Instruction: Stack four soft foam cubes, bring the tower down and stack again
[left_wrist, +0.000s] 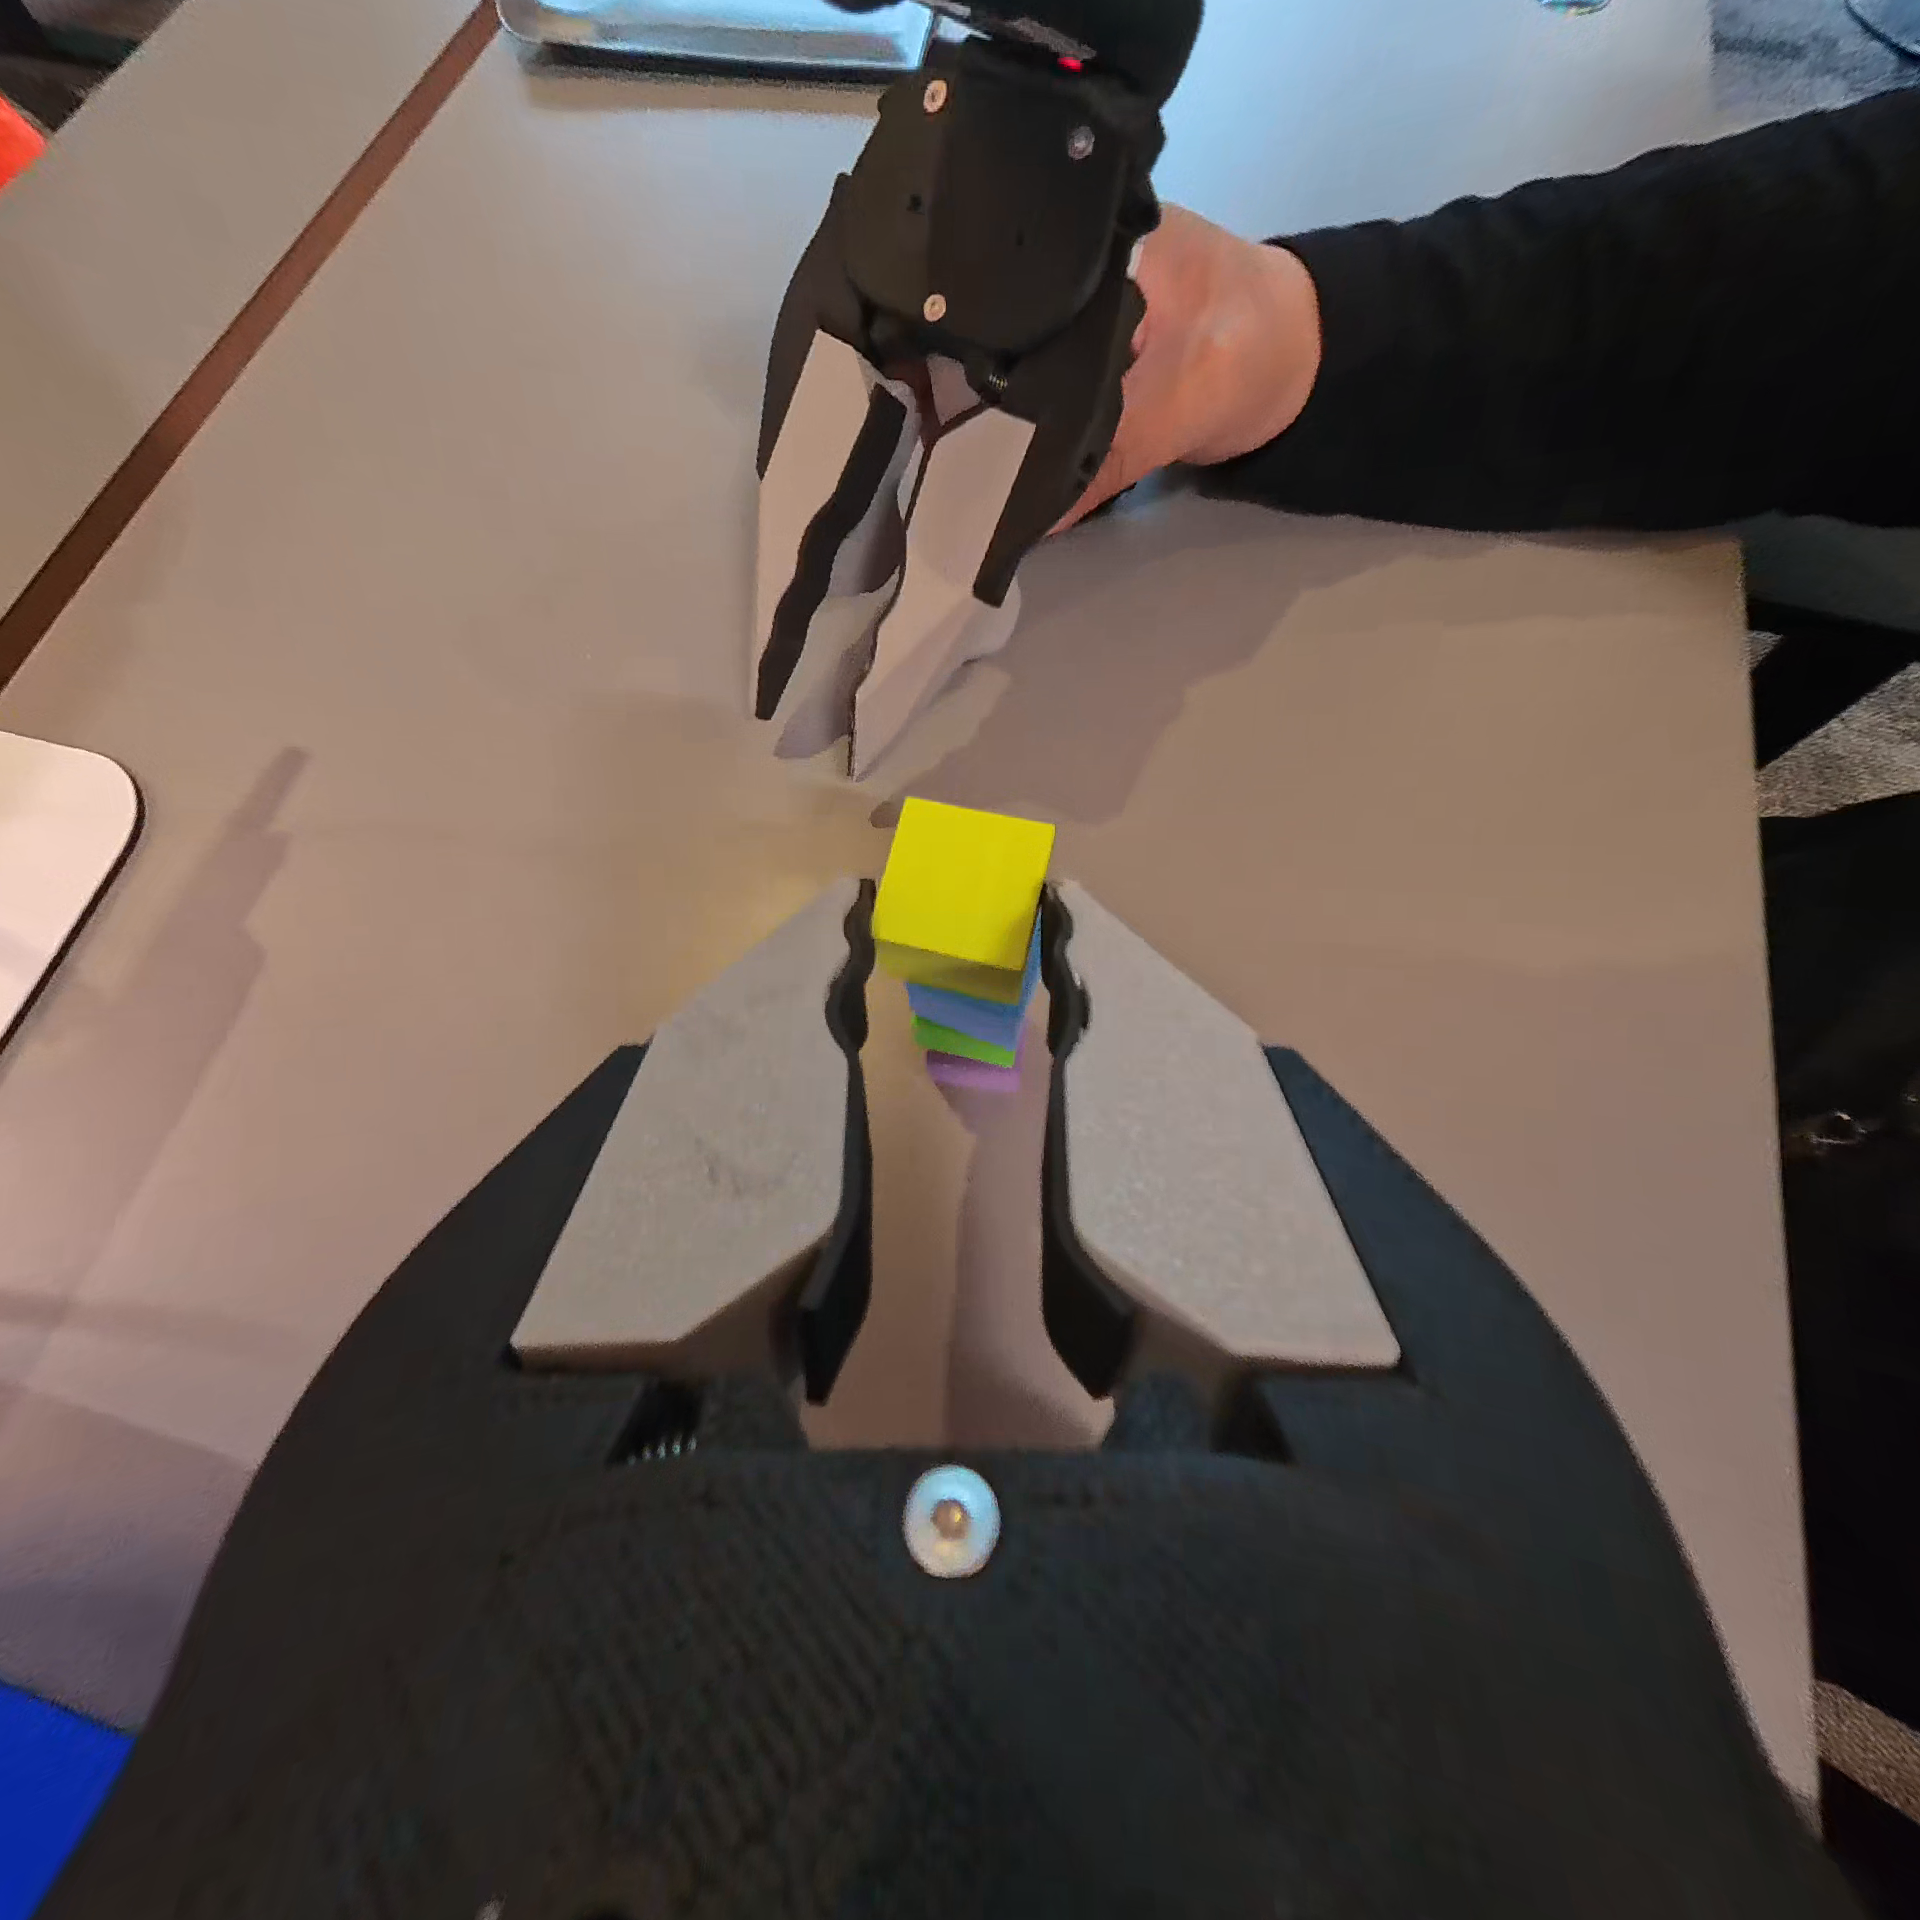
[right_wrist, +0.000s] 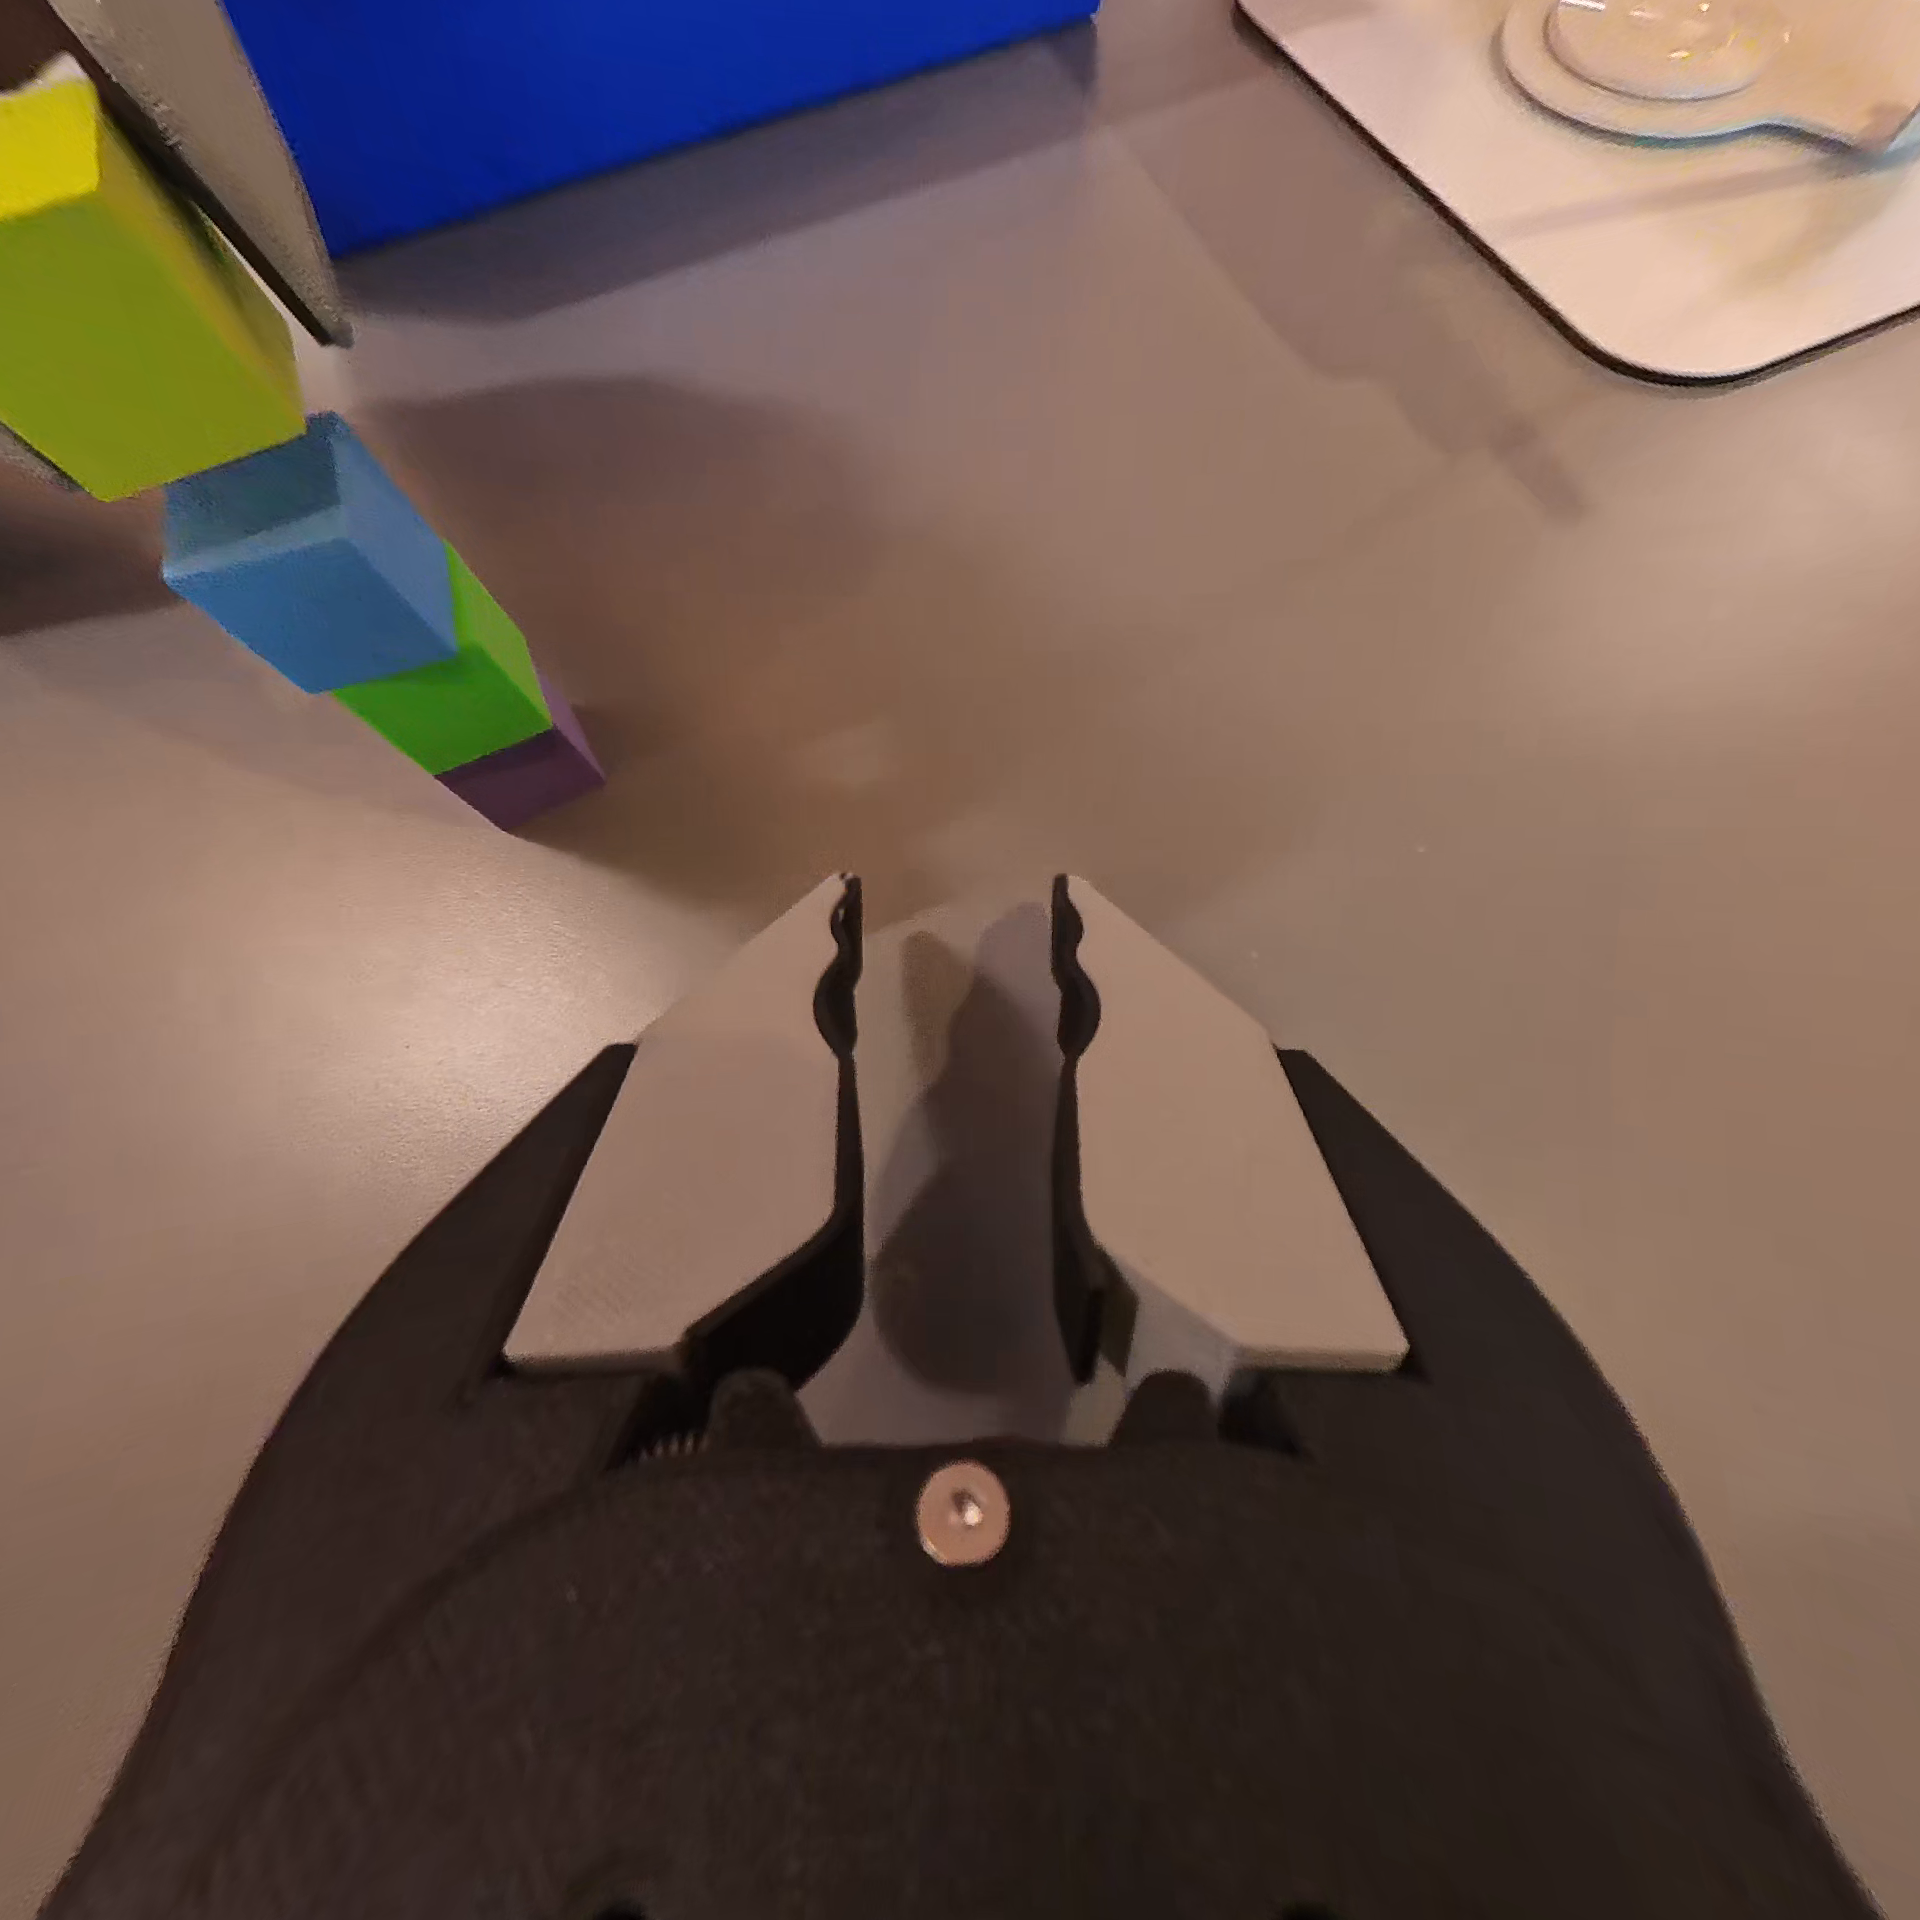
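Yellow foam cube (left_wrist: 961, 894) tops the four-cube tower (right_wrist: 343, 582), left gripper (left_wrist: 954, 914) clamped steadying it; right gripper (right_wrist: 954, 914) beside the tower, parted, empty.

Evenly bright indoor light. Soft shadows spreading across the grey table (left_wrist: 416, 623), toward nine o'clock in the left wrist view. Mild glare at twelve o'clock. Strong wide-angle bending at edges. Slight motion blur on the yellow cube (right_wrist: 114, 343).
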